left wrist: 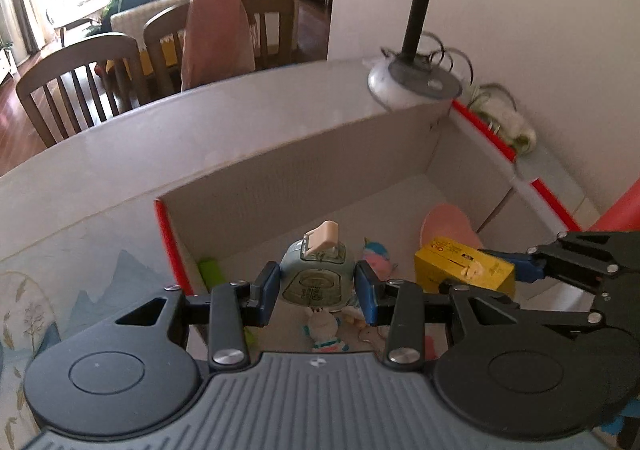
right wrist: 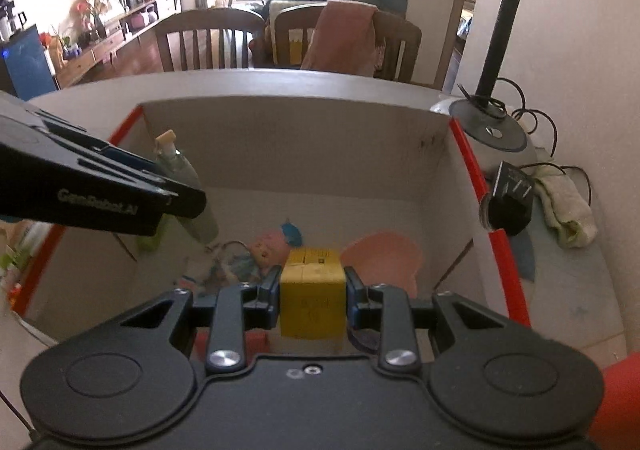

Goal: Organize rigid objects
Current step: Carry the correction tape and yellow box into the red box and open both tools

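Clamping on both sides: the left tool (left wrist: 316, 286) is closed on a pale green bottle (left wrist: 316, 278) at lower centre of the left wrist view, and the right tool (right wrist: 312, 292) is closed on a yellow box (right wrist: 313, 296) at lower centre of the right wrist view. Both items are held above the open cardboard box (right wrist: 280, 138) on the worktop (left wrist: 80, 178). A doll (right wrist: 270, 248) and a pink dish (right wrist: 384, 254) are seen on the box floor.

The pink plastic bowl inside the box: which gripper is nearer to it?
Right. The right gripper, shut on the yellow carton, hangs beside the pink bowl; the left gripper, holding the green bottle, is farther away.
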A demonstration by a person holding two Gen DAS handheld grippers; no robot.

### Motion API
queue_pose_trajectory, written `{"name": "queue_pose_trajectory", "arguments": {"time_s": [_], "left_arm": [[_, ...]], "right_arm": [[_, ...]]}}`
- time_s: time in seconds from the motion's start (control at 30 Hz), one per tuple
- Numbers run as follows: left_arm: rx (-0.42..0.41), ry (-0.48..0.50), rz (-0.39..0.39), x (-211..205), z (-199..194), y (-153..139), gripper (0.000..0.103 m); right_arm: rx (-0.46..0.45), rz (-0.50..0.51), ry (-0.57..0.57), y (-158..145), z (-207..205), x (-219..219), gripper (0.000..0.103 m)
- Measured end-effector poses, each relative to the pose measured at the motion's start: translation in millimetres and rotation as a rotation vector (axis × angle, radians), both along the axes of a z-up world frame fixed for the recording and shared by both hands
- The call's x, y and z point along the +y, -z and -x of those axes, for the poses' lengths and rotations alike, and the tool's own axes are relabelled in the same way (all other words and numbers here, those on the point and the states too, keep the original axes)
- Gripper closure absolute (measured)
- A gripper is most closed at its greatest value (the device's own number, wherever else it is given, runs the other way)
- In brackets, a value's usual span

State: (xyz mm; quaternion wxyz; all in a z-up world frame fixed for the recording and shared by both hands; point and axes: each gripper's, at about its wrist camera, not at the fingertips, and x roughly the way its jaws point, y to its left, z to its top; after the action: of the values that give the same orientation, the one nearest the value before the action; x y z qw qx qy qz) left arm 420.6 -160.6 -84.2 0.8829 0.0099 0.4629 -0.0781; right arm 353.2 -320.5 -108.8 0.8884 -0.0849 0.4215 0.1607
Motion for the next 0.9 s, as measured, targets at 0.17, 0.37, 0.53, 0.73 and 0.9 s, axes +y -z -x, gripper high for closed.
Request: {"name": "queue_pose_trajectory", "arguments": {"time_s": [0.17,0.37,0.53,0.73,0.9], "left_arm": [[0.063,0.011,-0.039,-8,-16,19,0.063],[0.079,0.013,-0.066,-12,-24,26,0.063],[0.089,0.036,-0.085,-15,-27,24,0.063],[0.119,0.051,-0.066,-10,-20,23,0.063],[0.156,0.077,-0.055,-13,-11,22,0.063]], "right_arm": [[0.016,-0.006,0.000,5,-3,-5,0.074],[0.022,-0.008,-0.021,7,0,-4,0.073],[0.031,-0.019,-0.037,8,2,-6,0.067],[0.042,-0.032,-0.047,6,10,-6,0.059],[0.044,-0.051,-0.027,2,14,-9,0.055]]}}
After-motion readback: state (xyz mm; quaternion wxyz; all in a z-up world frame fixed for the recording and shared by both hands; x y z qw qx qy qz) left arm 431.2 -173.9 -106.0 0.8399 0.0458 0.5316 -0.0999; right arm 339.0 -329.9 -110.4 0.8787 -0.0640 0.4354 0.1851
